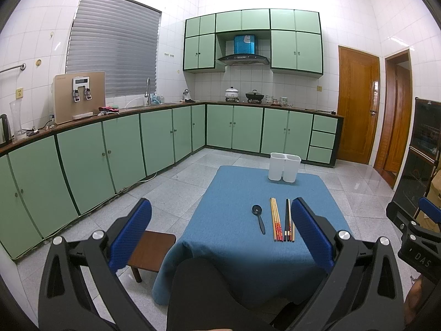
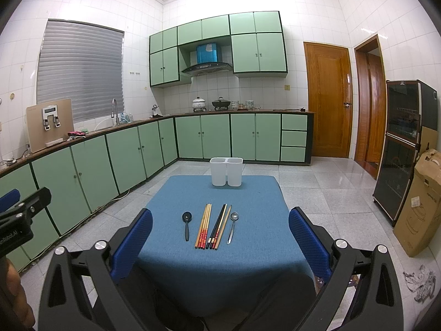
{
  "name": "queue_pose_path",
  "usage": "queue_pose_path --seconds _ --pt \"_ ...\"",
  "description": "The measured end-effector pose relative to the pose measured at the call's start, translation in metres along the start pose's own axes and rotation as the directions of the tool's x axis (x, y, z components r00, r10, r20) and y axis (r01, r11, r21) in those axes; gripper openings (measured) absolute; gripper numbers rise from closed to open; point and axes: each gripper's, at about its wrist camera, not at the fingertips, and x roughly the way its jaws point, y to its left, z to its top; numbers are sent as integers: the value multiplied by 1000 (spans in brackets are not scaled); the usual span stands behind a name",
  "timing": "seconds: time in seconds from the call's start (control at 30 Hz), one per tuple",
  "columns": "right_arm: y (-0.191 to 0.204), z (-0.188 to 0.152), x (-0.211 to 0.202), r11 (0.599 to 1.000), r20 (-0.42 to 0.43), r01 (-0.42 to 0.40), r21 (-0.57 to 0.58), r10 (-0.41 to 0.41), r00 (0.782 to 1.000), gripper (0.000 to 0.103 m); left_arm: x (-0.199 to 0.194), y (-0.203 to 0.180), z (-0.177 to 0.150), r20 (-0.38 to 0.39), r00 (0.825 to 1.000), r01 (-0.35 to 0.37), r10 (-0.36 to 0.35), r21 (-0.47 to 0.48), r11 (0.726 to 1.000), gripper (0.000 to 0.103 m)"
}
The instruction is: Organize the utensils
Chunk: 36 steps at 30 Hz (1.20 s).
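Note:
A low table under a blue cloth (image 2: 248, 262) (image 1: 234, 262) holds the utensils in a row: a black spoon (image 2: 186, 226) (image 1: 258, 218), tan chopsticks with red ends (image 2: 204, 229) (image 1: 275, 218), black and tan chopsticks (image 2: 219, 226) (image 1: 288, 220), and a silver spoon (image 2: 232, 227). A white two-compartment holder (image 2: 226, 171) (image 1: 284, 167) stands empty at the far edge. My left gripper (image 1: 220, 230) is open and empty, held above the table's near left. My right gripper (image 2: 220, 234) is open and empty, centred before the utensils. The left finger hides the silver spoon in the left wrist view.
A small brown stool (image 1: 150, 251) stands left of the table. Green cabinets (image 2: 124, 154) line the left and back walls. A dark cabinet (image 2: 399, 149) and a cardboard box (image 2: 419, 207) stand at the right. A rag (image 2: 420, 281) lies on the floor.

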Motion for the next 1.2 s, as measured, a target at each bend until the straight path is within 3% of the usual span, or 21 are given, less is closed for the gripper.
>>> queue_pose_path --seconds 0.87,1.2 --pt "-3 6 -2 1000 -2 0 1 0 1000 97 0 2 -2 -8 1000 3 -3 1 1000 98" --pt "-6 -1 16 1000 -39 2 3 -2 999 97 23 0 -12 -61 998 30 -29 10 1000 98"
